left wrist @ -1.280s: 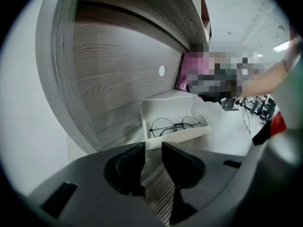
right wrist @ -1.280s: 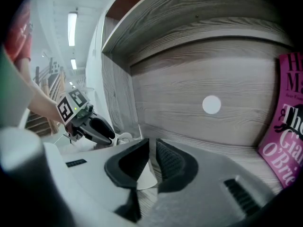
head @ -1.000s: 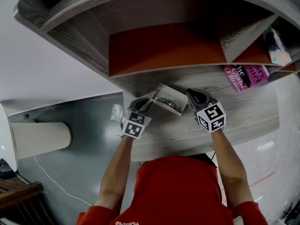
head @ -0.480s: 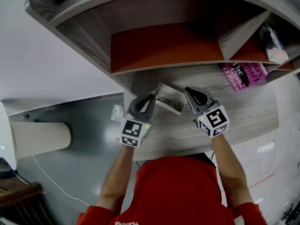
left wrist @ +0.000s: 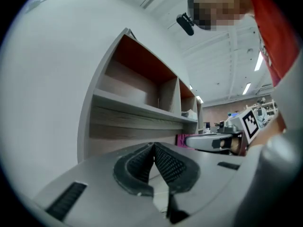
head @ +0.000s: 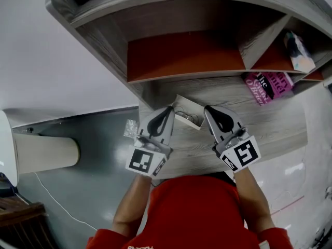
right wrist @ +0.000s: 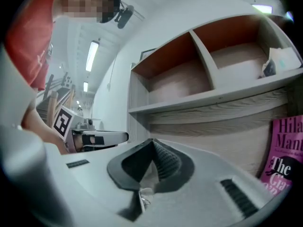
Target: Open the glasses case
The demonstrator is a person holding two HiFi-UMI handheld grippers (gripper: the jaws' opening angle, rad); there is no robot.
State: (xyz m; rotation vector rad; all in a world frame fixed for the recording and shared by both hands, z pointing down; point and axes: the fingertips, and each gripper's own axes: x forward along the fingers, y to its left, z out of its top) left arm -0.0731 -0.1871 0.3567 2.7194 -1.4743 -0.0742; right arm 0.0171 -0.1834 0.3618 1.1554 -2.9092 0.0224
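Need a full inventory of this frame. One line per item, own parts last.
glasses case: 1, white, open, on the desk between the grippers
book: 1, pink, on the desk at right
desk: 1, grey wood
shelf unit: 1, grey wood with orange-red back panels, above the desk
package: 1, pale teal, right shelf compartment
cylinder: 1, cream, left of the desk
left hand-held gripper: 1, grey, shut, empty
right hand-held gripper: 1, grey, shut, empty
shirt: 1, red, bottom centre
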